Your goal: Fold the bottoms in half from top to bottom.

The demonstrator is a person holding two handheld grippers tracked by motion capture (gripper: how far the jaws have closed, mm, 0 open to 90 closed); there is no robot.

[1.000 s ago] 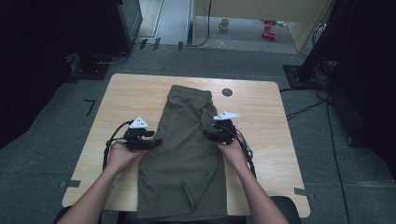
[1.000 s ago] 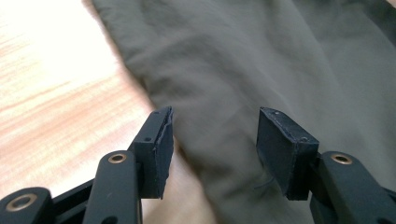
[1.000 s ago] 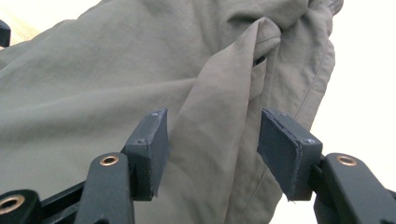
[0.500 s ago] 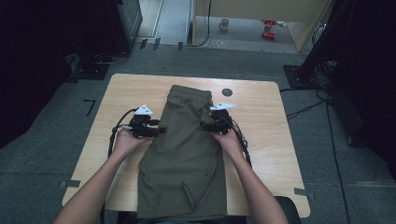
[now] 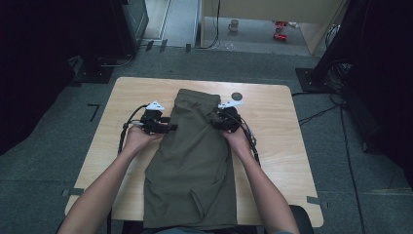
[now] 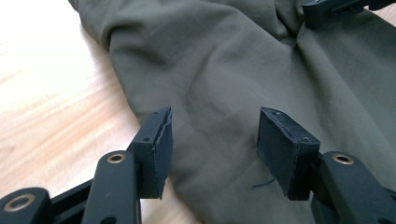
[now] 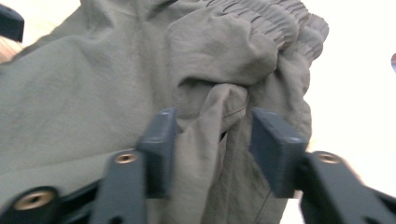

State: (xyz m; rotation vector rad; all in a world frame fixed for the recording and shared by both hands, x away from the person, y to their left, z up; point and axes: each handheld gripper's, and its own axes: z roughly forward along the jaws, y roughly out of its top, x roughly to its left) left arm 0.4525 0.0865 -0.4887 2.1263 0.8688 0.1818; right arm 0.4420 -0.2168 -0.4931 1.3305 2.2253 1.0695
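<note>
A: What has changed since a second ago?

B: Both hands have moved up the olive-green shorts toward the waistband end. The left gripper was at the garment's left edge near the middle before; now it sits higher along that same edge. The right gripper has gone the same way on the right edge and is now just below the elastic waistband.

A: And the jaws?

B: The right ones have just been closing, with a bunched fold of the cloth between them. In the right gripper view the fabric fills most of the gap, but the pads do not look pressed onto it, so I would call them still released. The left ones stand apart over the cloth edge in the left gripper view, clamping nothing.

A: Where do the shorts lie?

B: Flat along the middle of the wooden desk, waistband at the far end, leg hems at the person's edge.

A: Any containers?

B: A mug stands on the floor beyond the desk; its contents cannot be seen.
</note>
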